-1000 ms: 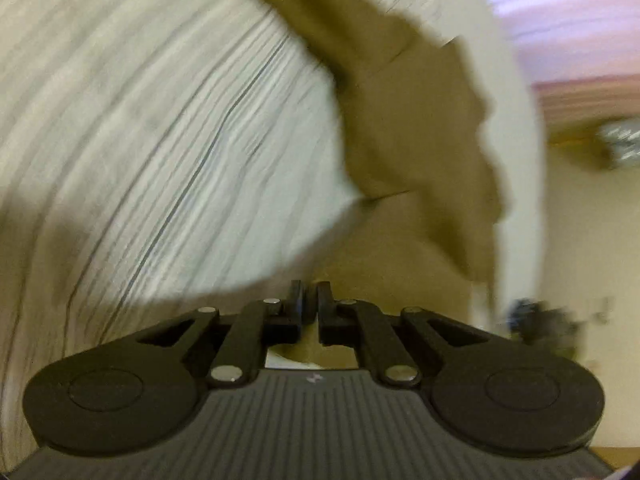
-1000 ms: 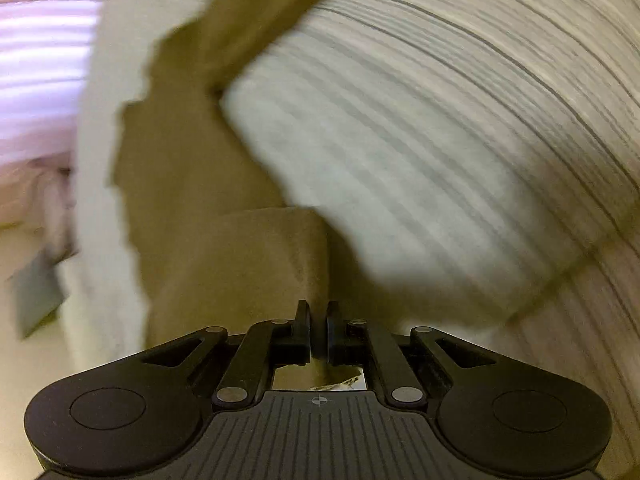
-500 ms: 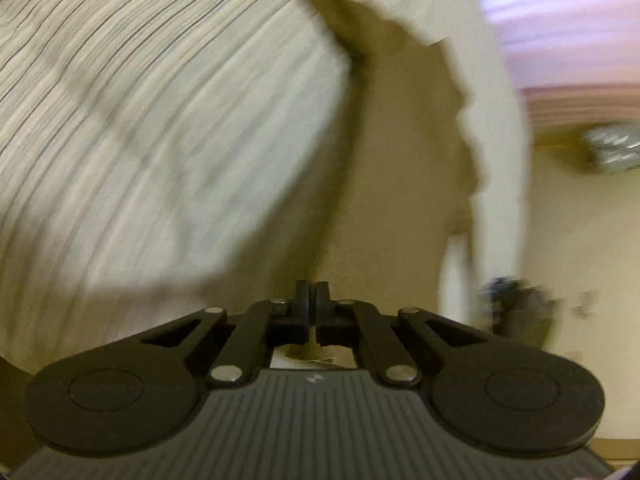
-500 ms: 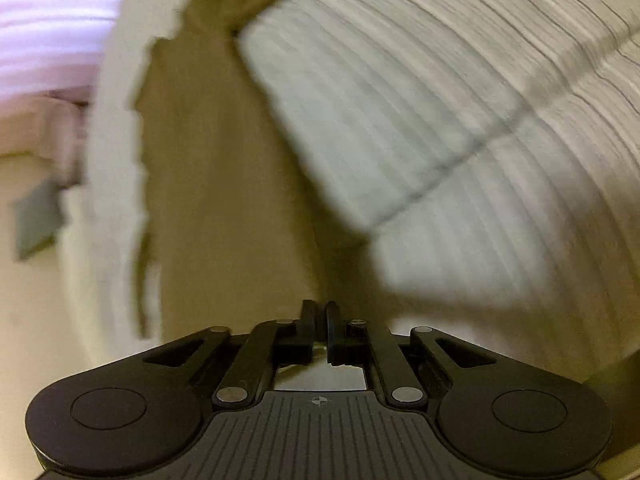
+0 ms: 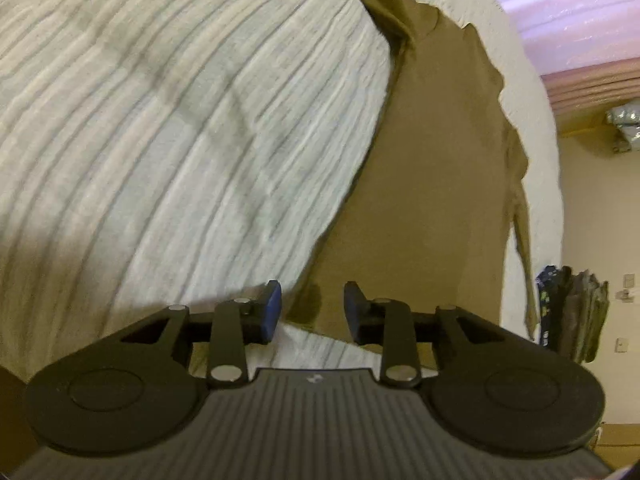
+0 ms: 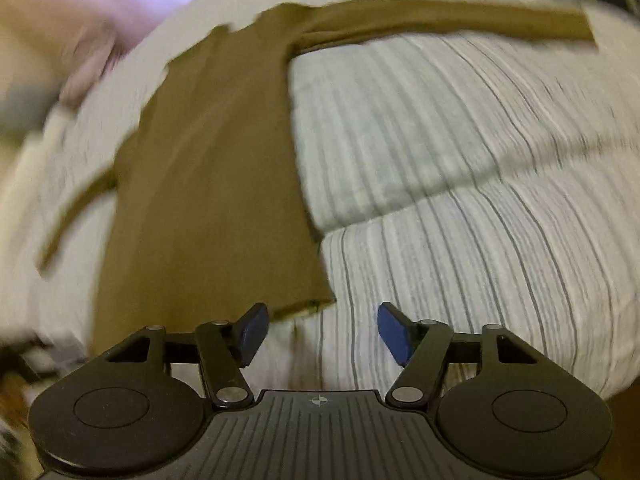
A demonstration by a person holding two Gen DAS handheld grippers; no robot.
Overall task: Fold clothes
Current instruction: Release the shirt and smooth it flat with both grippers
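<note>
— Lying flat on the striped bedcover [image 5: 168,152], the brown garment [image 5: 432,184]?
— Yes, spread long across the bed, one sleeve [image 6: 440,24] stretched out to the side.
— And the left gripper [image 5: 313,312]?
— Just been opening, fingers [image 5: 272,308] now apart. Hanging above the near hem, nothing pressed between.
— Same for the right gripper [image 6: 318,332]?
— Also just been opening, released. Hem corner just ahead of the left-side finger [image 6: 254,330], not between the two. Bare bedcover under the gap.
— Sharp enough to judge contact?
— Blurred, but pads clear of the cloth.
</note>
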